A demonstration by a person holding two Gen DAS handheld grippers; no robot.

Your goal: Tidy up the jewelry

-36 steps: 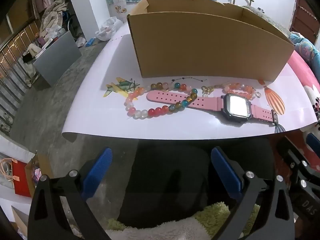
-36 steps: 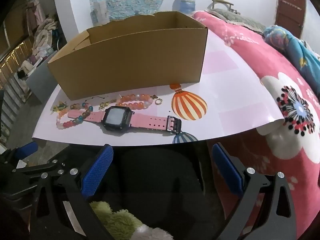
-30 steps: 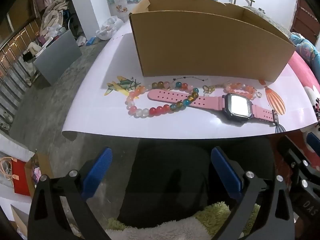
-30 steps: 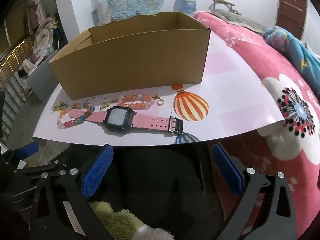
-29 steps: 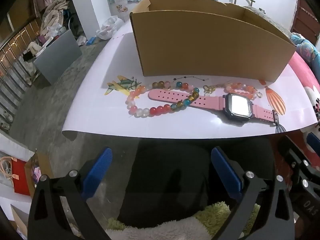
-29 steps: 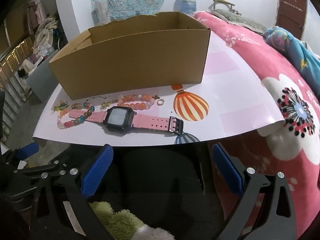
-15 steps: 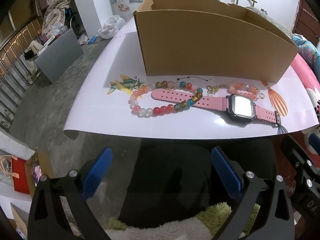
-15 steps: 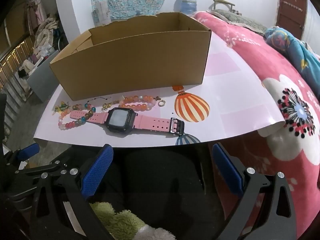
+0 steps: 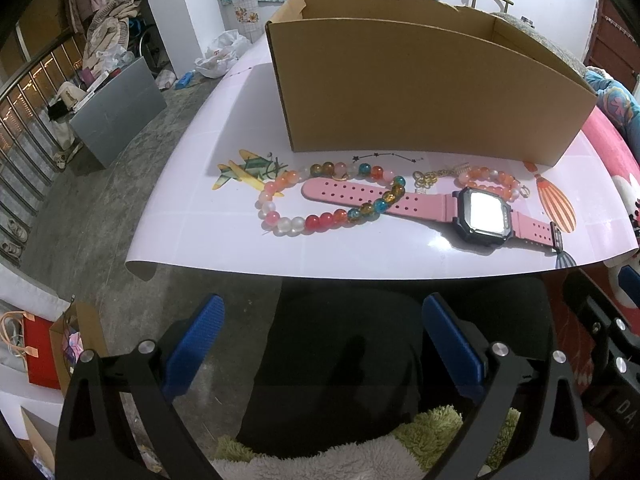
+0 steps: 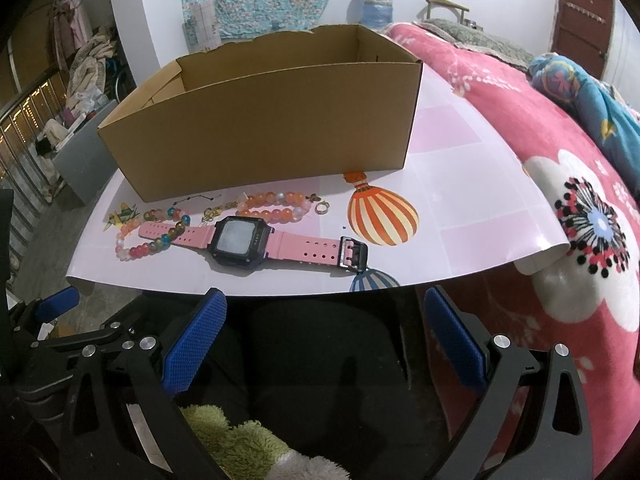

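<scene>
Tongs [image 9: 322, 346] nearer — watch [image 9: 482, 216] ahead.

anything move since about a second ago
Both grippers, left and right, eased a little closer to the table, open and empty. The watch, both bead bracelets and the box lie as before; nothing was grasped.

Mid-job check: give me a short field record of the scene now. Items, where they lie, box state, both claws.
box: cardboard box, open top, nothing visible inside, at back of mat
watch: pink watch, flat in front of box
large bracelet: multicolour bead bracelet, looped over the watch strap's end
small bracelet: orange bead bracelet, between watch and box
left claw: open, holding nothing
right claw: open, holding nothing
</scene>
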